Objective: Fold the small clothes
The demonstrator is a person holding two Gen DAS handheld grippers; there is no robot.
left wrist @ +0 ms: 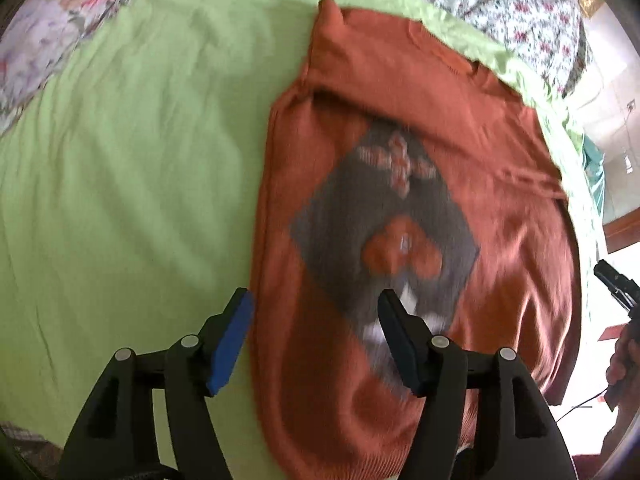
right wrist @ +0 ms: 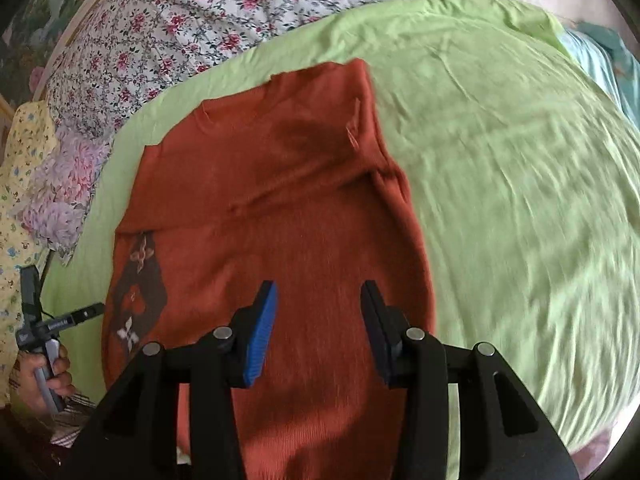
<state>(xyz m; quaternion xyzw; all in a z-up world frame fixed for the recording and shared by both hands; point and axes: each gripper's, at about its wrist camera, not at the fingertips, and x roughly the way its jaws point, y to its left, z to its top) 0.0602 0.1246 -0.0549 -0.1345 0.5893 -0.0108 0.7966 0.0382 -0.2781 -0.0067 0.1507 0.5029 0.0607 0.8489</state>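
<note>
A rust-orange sweater [left wrist: 400,128] lies spread on a lime-green sheet [left wrist: 132,152] that covers the bed. In the left wrist view it fills the centre and the 3 o'clock side, its grey diamond motif [left wrist: 384,216] facing up, and a sleeve is folded across its upper part toward 12 o'clock. The left hand-held gripper [left wrist: 316,344] hovers over the sweater's edge at 6 o'clock with its jaws spread wide and nothing between the blue pads; one finger is over the green sheet, the other over the motif. In the right wrist view the right hand-held gripper [right wrist: 318,332] hangs above the plain orange knit at 6 o'clock, jaws moderately apart and empty. The picture is blurred, so whether the pads brush the cloth cannot be told. A floral quilt [right wrist: 192,20] lies beyond the sheet at 11 o'clock. At 8 o'clock a person's hand [right wrist: 44,376] grips the other tool's handle.
</note>
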